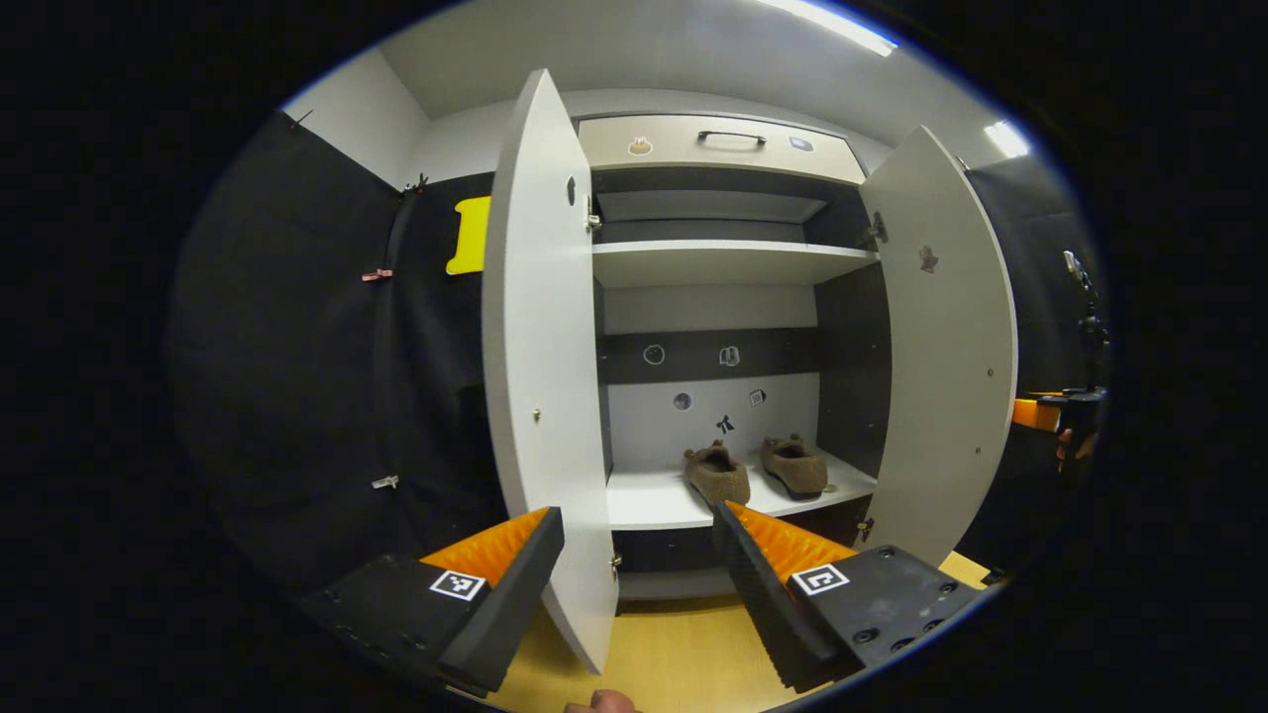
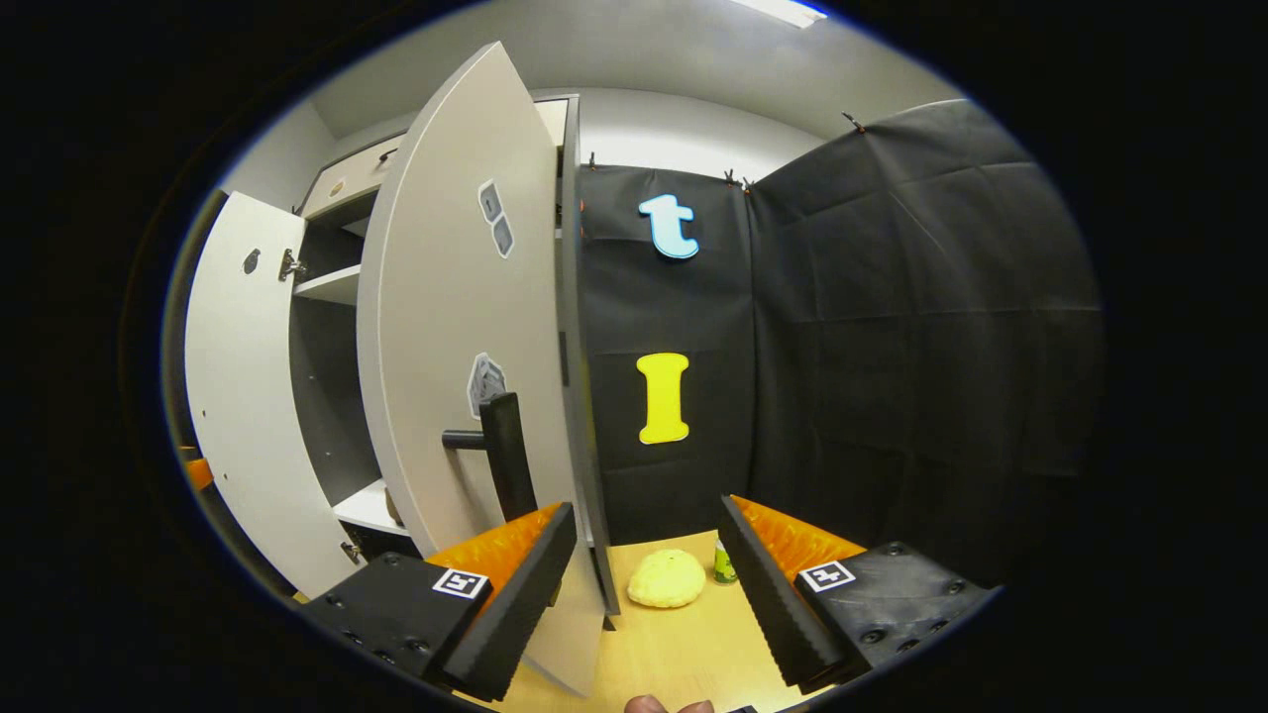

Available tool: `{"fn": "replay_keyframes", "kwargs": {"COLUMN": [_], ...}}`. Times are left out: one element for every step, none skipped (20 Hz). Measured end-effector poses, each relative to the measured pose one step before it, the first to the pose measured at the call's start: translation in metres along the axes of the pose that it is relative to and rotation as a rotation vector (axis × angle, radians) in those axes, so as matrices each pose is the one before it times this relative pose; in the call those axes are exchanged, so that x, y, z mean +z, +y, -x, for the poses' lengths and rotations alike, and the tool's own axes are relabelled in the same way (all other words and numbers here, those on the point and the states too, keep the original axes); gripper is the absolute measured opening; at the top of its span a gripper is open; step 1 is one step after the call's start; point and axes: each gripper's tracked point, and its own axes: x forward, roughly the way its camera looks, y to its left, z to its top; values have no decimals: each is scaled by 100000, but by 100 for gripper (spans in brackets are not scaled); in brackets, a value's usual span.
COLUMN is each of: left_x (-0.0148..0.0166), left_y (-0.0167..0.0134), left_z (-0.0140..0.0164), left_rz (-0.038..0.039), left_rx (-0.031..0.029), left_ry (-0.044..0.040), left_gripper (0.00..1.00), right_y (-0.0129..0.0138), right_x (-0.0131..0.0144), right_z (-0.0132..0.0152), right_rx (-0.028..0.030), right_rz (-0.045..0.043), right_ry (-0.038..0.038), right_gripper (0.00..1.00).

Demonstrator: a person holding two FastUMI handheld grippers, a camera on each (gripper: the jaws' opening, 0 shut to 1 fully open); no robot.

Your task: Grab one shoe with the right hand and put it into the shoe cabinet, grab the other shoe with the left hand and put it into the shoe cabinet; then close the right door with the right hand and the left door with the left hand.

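Two brown shoes (image 1: 718,473) (image 1: 794,463) sit side by side on the cabinet's lower shelf (image 1: 649,500). Both doors stand open: the left door (image 1: 540,347) and the right door (image 1: 946,347). My left gripper (image 1: 634,560) is open, and the left door's lower edge runs down between its fingers. In the right gripper view my right gripper (image 2: 644,555) is open too, close to the right door (image 2: 446,327), whose edge passes between the fingers. The door's black handle (image 2: 507,451) is just above the left finger. The left door (image 2: 238,396) shows beyond.
A yellow rounded object (image 2: 666,579) and a small green can (image 2: 726,564) lie on the wooden floor (image 2: 674,644) by the black cloth wall. An upper shelf (image 1: 723,262) and a drawer with a black handle (image 1: 731,136) top the cabinet. A hand with the other gripper (image 1: 1050,411) shows past the right door.
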Motion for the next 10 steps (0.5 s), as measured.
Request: {"fn": "replay_keyframes", "kwargs": {"left_x": [-110, 88, -73, -10, 100, 28, 77, 53, 22, 69], "left_y": [594, 582, 586, 648, 567, 514, 613, 574, 577, 615], "left_z": [186, 136, 158, 159, 95, 66, 65, 102, 115, 102], "left_rz": [345, 494, 554, 260, 69, -107, -136, -15, 235, 397], "left_rx": [1293, 744, 755, 1140, 882, 1009, 999, 986, 1058, 935], "left_ry": [-83, -391, 179, -8, -185, -227, -180, -41, -89, -48], "left_gripper": [96, 96, 96, 96, 96, 96, 96, 96, 96, 96], "right_y": [730, 675, 666, 574, 603, 645, 723, 729, 829, 1059], "right_x": [-61, -113, -91, -75, -11, -116, -49, -96, -79, -152], "right_z": [78, 38, 42, -35, -30, -135, -103, -144, -198, -328], "right_rx": [887, 995, 978, 951, 803, 793, 1037, 1166, 1388, 1934], "right_rz": [53, 334, 334, 187, -53, -55, 166, 19, -98, -82], "right_ry": [60, 13, 49, 138, 247, 227, 108, 122, 315, 289], "right_gripper": [98, 98, 98, 98, 98, 98, 98, 98, 98, 98]}}
